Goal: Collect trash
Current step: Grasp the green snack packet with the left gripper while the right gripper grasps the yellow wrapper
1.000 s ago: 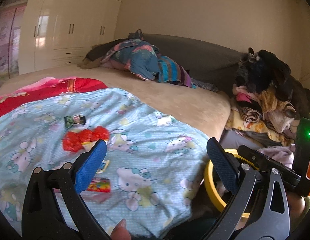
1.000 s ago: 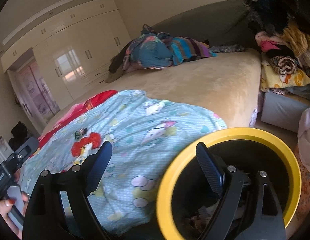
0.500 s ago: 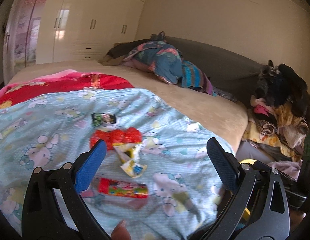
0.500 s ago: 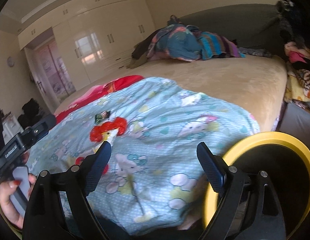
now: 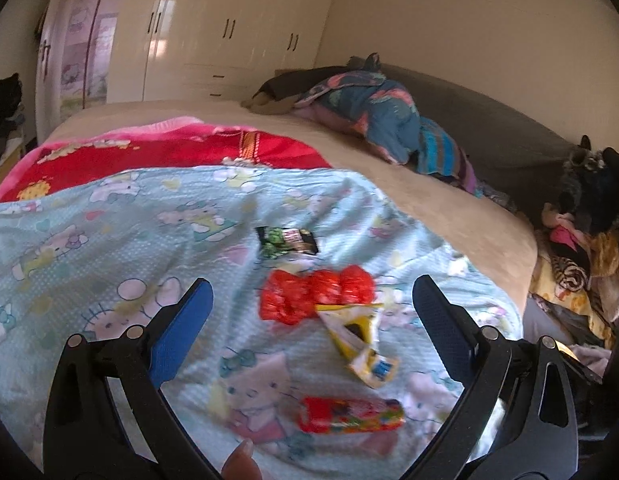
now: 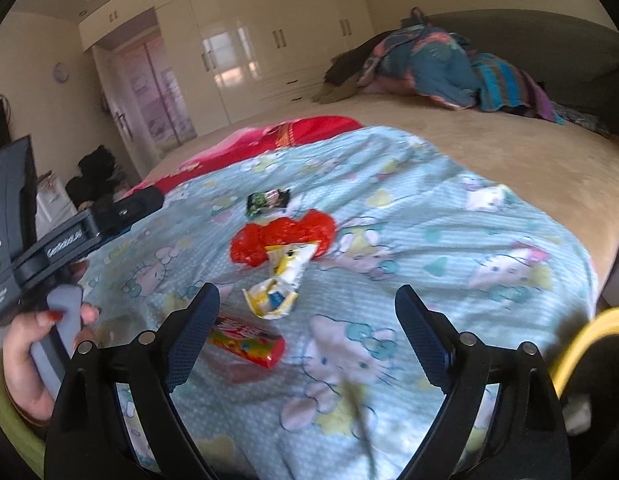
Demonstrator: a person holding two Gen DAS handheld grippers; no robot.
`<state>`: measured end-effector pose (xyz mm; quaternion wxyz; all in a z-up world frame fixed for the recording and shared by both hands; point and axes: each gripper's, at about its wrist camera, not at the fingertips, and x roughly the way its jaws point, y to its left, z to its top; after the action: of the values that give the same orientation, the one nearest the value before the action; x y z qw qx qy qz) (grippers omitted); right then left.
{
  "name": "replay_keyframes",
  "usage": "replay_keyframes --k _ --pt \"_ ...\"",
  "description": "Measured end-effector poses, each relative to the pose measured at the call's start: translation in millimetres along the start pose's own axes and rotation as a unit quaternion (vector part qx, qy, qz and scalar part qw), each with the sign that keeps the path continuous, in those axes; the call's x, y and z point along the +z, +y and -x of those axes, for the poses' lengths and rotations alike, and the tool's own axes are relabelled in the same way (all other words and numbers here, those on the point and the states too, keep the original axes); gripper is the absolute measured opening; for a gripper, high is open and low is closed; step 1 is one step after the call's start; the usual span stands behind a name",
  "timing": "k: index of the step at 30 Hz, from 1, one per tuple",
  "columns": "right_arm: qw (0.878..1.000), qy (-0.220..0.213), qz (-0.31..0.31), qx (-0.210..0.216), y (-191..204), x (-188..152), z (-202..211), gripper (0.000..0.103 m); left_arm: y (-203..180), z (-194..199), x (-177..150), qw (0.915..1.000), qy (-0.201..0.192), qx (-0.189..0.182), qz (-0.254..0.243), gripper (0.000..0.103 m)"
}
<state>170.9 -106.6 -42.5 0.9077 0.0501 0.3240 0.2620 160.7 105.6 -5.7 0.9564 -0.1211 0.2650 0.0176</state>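
Both grippers are swinging away from the yellow bin toward the litter, now centred in both views. The left gripper and right gripper are standing released, empty; the right's jaws have just been widening. The red wrapper, torn packet, tube and dark sachet are lying on the blue blanket, awaiting pickup.

We hold the left gripper tilted downward with its two blue-padded jaws spread wide and nothing between the pads. We hold the right gripper at a similar downward tilt, jaws wide apart and empty. In the right wrist view, our left hand wraps the left gripper's grey handle, a green sleeve at the wrist.
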Motion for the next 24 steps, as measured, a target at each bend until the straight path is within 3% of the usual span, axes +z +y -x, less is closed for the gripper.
replay_keyframes --k 7,12,15,24 --pt "0.999 0.036 0.024 0.015 12 6 -46 0.087 21 -50 8 0.9990 0.043 0.001 0.017 0.092" --pt "0.998 0.058 0.012 0.030 8 9 -76 0.087 30 -85 15 0.9969 0.069 -0.006 0.035 0.072" --pt "0.997 0.065 0.012 0.036 9 10 -89 0.086 33 -107 17 0.9948 0.089 -0.019 0.047 0.066" --pt "0.994 0.097 0.004 0.048 11 4 -130 0.080 48 -162 18 0.9870 0.131 -0.032 0.087 0.062"
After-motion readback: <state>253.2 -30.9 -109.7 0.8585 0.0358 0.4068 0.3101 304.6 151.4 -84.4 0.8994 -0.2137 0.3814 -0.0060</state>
